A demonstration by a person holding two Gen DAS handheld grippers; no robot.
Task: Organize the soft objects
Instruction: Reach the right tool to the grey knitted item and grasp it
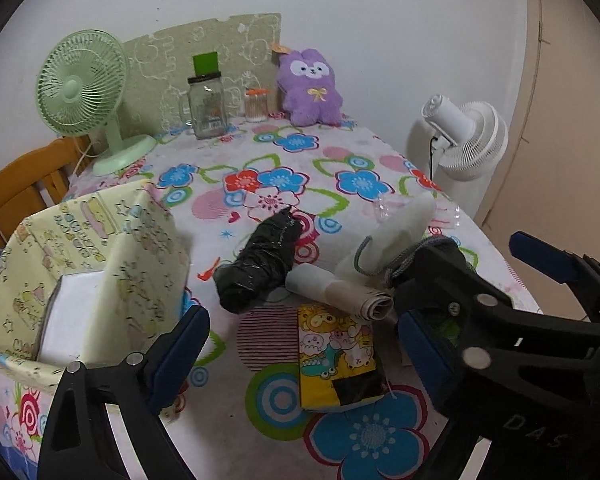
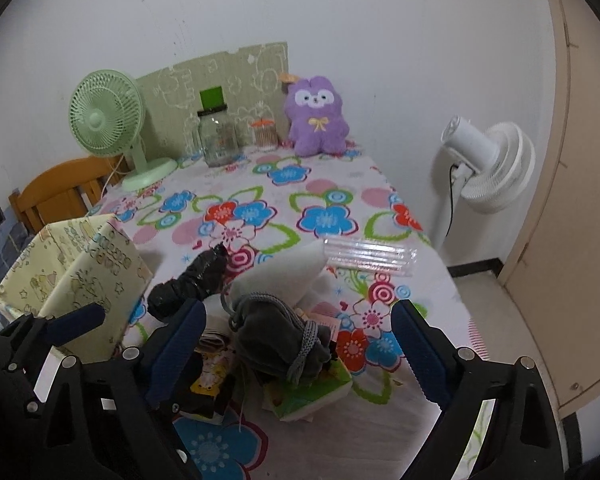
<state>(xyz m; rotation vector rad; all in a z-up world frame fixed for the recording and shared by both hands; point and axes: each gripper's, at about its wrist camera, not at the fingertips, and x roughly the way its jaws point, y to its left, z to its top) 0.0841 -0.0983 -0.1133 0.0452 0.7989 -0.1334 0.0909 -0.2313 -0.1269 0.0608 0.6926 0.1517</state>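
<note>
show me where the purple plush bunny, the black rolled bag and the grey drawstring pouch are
purple plush bunny (image 1: 311, 90), left wrist view, on its belly.
black rolled bag (image 1: 258, 266), left wrist view, mid-roll.
grey drawstring pouch (image 2: 272, 334), right wrist view, on its body.

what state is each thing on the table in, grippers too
left gripper: open, holding nothing
right gripper: open, over the grey pouch
grey pouch: slumped, cord loose
black bag: rolled up, lying flat
bin: upright, open top
jar: upright, lid on
plush: sitting upright
green fan: upright
</note>
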